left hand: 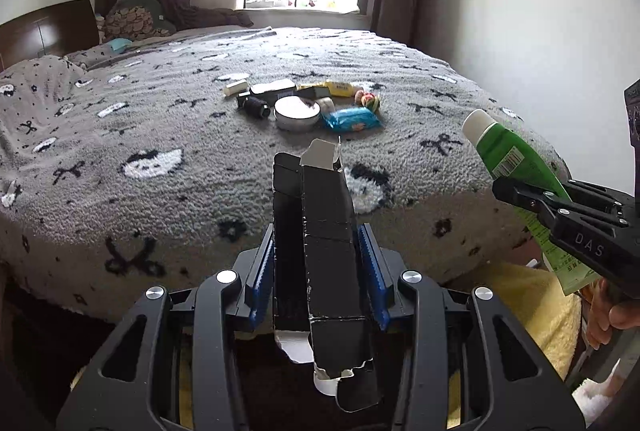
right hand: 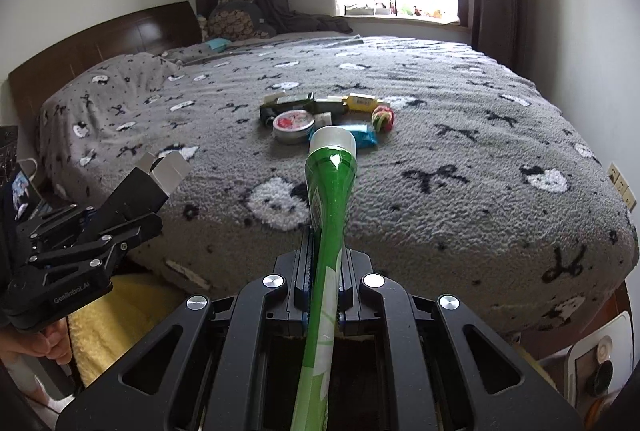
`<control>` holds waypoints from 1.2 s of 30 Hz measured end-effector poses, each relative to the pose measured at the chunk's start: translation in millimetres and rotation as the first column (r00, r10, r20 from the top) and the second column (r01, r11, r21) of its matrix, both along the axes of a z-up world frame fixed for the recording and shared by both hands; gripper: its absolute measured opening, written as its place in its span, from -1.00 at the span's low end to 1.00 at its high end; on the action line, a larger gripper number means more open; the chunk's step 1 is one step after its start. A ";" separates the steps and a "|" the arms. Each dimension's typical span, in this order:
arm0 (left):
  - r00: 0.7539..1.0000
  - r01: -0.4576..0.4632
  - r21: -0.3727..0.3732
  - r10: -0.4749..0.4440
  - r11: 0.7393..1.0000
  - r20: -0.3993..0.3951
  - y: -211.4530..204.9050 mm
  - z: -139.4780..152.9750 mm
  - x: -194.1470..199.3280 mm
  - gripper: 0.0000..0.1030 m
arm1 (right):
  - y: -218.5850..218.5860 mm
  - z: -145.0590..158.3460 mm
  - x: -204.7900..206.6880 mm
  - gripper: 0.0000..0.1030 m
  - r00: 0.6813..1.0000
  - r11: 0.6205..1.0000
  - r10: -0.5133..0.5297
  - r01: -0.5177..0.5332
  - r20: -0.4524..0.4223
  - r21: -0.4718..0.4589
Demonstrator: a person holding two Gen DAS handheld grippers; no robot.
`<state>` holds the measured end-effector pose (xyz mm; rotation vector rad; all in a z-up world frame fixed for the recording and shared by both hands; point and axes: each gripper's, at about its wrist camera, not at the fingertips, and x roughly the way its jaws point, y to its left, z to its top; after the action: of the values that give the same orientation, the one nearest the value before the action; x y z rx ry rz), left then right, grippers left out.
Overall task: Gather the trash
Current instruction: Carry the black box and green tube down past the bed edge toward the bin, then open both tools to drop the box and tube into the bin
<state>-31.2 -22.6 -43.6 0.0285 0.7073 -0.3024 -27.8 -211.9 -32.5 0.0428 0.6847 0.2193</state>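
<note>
The left gripper (left hand: 320,263) is clamped on a torn black carton (left hand: 320,231) whose long axis runs along the fingers, its open white flap toward the upper middle of the left wrist view. The right gripper (right hand: 324,295) is squeezed tight on the flattened tail of a green tube (right hand: 330,199), white cap pointing up the frame toward the bed.

The remaining trash sits in a cluster at the centre of the grey patterned bedspread (left hand: 160,103), straight ahead of both grippers and well apart from them: a round tin (left hand: 297,113), a blue wipes packet (left hand: 350,119), a yellow box (left hand: 334,87), a dark box (left hand: 274,89) and a coloured ball (left hand: 369,99). Neither hand looks clearly nearer. No bin is visible, so I judge both held pieces must be dropped somewhere out of frame before another pick.

Readable writing: "DAS" on the right gripper's body at the right edge of the left view, "GenRobot.AI" on the left gripper's body at the lower left of the right view. The tube shows a barcode; its print is too small to read
</note>
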 end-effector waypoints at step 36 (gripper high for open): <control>0.793 0.104 -0.013 -0.091 0.994 -0.602 -21.3 -237.3 25.4 -0.22 | 19.5 -224.8 31.3 -0.79 0.793 0.993 0.077 -0.006 -0.605 0.118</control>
<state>-5.8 -43.9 -280.8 -0.0131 1.3531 -0.4097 3.5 -192.4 -257.3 0.2132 1.3250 0.2893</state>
